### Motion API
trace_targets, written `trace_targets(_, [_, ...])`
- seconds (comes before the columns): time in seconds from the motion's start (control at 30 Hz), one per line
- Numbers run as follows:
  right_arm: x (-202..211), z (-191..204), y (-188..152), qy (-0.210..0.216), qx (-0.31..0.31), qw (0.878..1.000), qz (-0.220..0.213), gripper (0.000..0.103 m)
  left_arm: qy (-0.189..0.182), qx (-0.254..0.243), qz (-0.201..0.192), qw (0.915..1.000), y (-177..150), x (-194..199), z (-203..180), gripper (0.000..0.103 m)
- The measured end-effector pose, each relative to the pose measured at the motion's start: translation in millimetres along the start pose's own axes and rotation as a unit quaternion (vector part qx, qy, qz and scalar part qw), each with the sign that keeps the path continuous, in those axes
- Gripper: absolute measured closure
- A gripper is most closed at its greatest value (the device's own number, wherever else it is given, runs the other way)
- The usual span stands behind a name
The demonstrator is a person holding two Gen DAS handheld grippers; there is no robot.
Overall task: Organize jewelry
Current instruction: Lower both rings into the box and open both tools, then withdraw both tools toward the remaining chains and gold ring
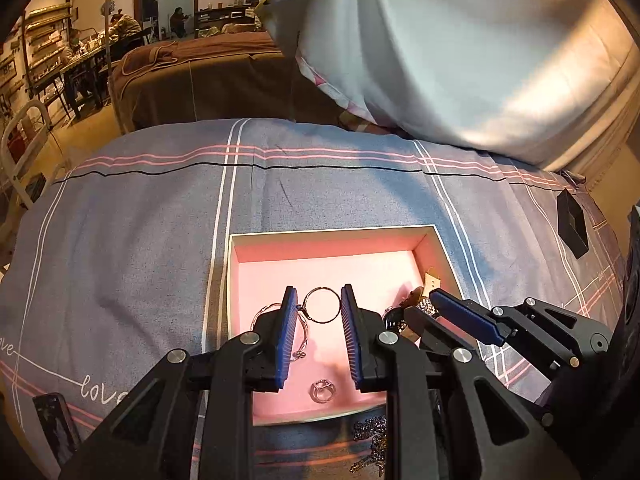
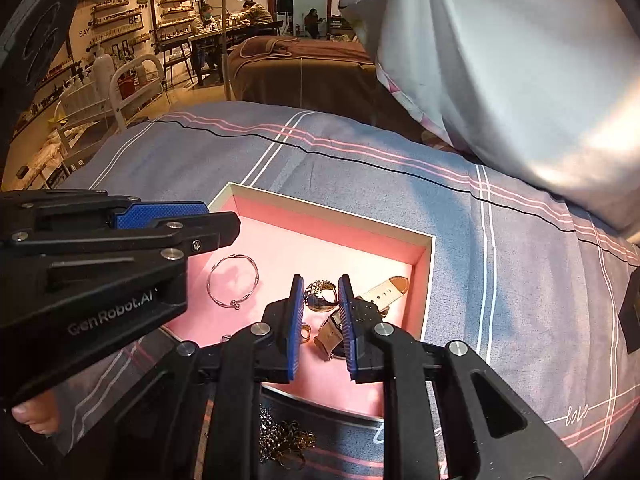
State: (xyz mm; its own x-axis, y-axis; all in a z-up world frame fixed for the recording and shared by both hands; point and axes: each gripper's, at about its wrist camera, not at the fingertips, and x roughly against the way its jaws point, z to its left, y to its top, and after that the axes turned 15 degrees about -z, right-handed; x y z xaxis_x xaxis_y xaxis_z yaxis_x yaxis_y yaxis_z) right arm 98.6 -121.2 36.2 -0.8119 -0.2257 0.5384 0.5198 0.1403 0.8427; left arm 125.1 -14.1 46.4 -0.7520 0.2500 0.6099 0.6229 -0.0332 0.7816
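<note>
A pink-lined box (image 1: 328, 246) (image 2: 320, 222) lies on the bed. My left gripper (image 1: 320, 306) holds a thin silver ring hoop (image 1: 321, 305) between its blue pads over the box. A silver bangle (image 1: 276, 320) (image 2: 233, 281) and a small silver ring (image 1: 322, 390) lie on the box floor. My right gripper (image 2: 320, 294) is over the box's right side, its pads on either side of a sparkly chunky ring (image 2: 320, 295), touching it. A watch with a white strap (image 2: 380, 292) lies beneath. A chain pile (image 2: 284, 440) (image 1: 372, 436) lies on the bedspread in front of the box.
The grey plaid bedspread (image 1: 160, 220) surrounds the box. A large white pillow (image 1: 460, 60) stands behind. A black box (image 1: 572, 220) lies at the right. A phone (image 1: 56, 424) lies at the front left edge. A brown bed and room furniture lie beyond.
</note>
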Motion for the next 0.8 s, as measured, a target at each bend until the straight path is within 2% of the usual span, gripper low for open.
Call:
trace_targets(0.07, [0.3,0.8,1.3,0.000,0.001,1.000,0.001,0.085,0.001,-0.001,0.000,1.0000,0.3,-0.6,0.6,0.081])
trace_targets(0.13, [0.9,0.3,1.2,-0.020,0.007,1.000,0.001,0.084,0.007,0.001,0.000,1.0000,0.6,-0.4,1.6,0.080])
trace_targets(0.2, [3.3,-3.4,-0.8,-0.034,0.002,0.999,0.001,0.076,0.011,0.014,0.003,0.9998,1.3,0.8,3.2,0.068])
trace_targets(0.23, [6.3,-5.6,-2.7,-0.035,0.000,0.999,-0.002,0.075,0.011,0.019,-0.004,0.9998,2.0,4.4,4.9,0.059])
trace_targets(0.3, [14.5,-11.9,-9.5,-0.038,-0.009,0.999,-0.005,0.074,0.016,0.016,-0.014,0.9996,2.2,13.0,6.1,0.056])
trace_targets(0.37, [21.7,-20.0,-19.0,-0.040,-0.023,0.999,-0.004,0.070,0.011,0.014,-0.021,0.9996,-0.4,22.1,7.9,0.043])
trace_targets(0.43, [35.9,-25.6,-32.1,-0.041,-0.034,0.999,-0.011,0.061,0.008,0.014,-0.028,0.9995,-7.8,33.1,10.3,0.041])
trace_targets(0.47, [44.2,-27.2,-40.4,-0.042,-0.035,0.998,-0.013,0.058,0.003,0.012,-0.026,0.9996,-13.6,38.0,11.2,0.039])
trace_targets(0.53, [56.6,-27.6,-59.5,-0.034,-0.038,0.999,-0.004,0.043,-0.003,0.003,-0.021,0.9998,-31.6,49.0,13.7,0.035])
trace_targets(0.6, [61.5,-23.4,-79.7,-0.023,-0.032,0.999,0.015,0.041,0.002,-0.015,-0.012,0.9998,-54.8,56.7,16.6,0.031])
trace_targets(0.67, [60.4,-15.9,-94.3,-0.030,-0.020,0.999,0.020,0.041,0.001,-0.020,0.008,0.9998,-79.3,57.5,22.0,0.030])
trace_targets(0.77, [43.8,-0.6,-105.7,-0.038,-0.005,0.999,0.030,0.041,-0.014,0.004,0.054,0.9985,-109.8,46.4,35.1,0.030])
trace_targets(0.8, [35.7,8.7,-108.6,-0.049,0.016,0.998,0.034,0.041,-0.007,0.008,0.065,0.9979,-115.8,41.8,38.0,0.030])
